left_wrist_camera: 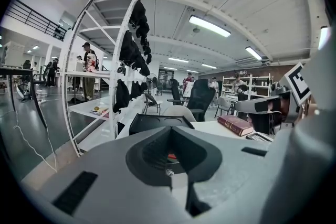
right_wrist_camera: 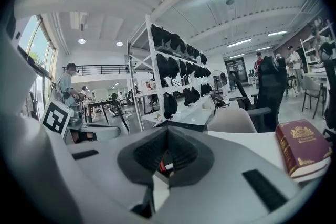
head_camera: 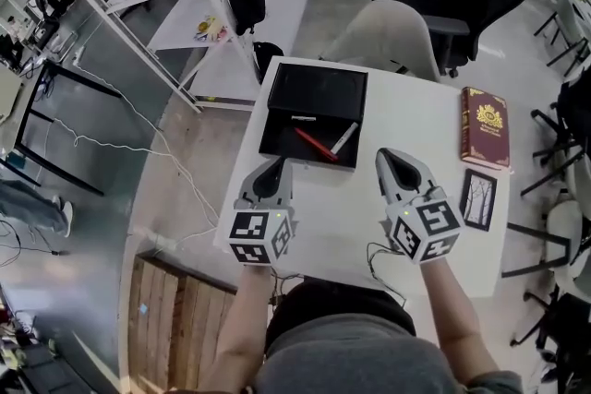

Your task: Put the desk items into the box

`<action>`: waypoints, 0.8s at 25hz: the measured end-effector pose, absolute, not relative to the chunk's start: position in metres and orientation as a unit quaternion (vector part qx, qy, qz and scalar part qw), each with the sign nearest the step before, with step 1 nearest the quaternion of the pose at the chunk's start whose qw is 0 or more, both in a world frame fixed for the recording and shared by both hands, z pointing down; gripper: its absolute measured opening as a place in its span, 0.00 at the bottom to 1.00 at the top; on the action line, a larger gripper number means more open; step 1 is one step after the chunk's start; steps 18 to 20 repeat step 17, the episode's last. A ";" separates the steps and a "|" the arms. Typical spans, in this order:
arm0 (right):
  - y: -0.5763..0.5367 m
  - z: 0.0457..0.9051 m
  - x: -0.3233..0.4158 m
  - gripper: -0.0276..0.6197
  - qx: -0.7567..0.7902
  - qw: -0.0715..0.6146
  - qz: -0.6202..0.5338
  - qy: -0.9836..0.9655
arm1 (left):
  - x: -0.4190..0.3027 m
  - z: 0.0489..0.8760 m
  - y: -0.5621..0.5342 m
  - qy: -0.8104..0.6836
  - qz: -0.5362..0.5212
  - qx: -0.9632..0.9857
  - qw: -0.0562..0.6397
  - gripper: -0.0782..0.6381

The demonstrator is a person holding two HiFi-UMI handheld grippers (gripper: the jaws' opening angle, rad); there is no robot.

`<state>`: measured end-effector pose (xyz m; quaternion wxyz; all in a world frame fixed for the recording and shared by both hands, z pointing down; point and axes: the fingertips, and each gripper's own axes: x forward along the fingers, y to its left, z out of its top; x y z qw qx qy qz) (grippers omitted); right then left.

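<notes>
On the white table [head_camera: 406, 111] sits one open black box [head_camera: 319, 88] holding three slim things: a red pen [head_camera: 316, 145], a pale marker [head_camera: 343, 139] and a thin white stick [head_camera: 303, 118]. One dark red book [head_camera: 485, 126] and one small framed picture [head_camera: 478, 198] lie outside it to the right. The left gripper [head_camera: 278, 161] hovers at the box's near left corner and the right gripper [head_camera: 384, 153] just beside its near right corner, both with fingers closed on nothing. The head view shows the box's contents laid out, while each gripper view shows only a sliver of red past its fingers.

One black box [head_camera: 314, 88] on the counter [head_camera: 406, 120] holds three pens: one red pen [head_camera: 315, 146] and two pale pens [head_camera: 344, 138]. Right of it lie one red book [head_camera: 485, 127] and one black-framed picture [head_camera: 478, 198].
</notes>
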<state>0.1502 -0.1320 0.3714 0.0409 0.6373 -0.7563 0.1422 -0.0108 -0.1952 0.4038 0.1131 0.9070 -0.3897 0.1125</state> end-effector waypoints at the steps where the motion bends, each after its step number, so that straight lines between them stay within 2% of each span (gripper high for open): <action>1: -0.132 0.372 0.151 0.05 0.638 0.041 0.142 -0.756 | -0.011 0.404 -0.195 -0.391 0.112 0.907 0.113 0.12; 20: -0.127 0.376 0.155 0.05 0.636 0.033 0.144 -0.758 | -0.012 0.403 -0.192 -0.399 0.109 0.903 0.112 0.12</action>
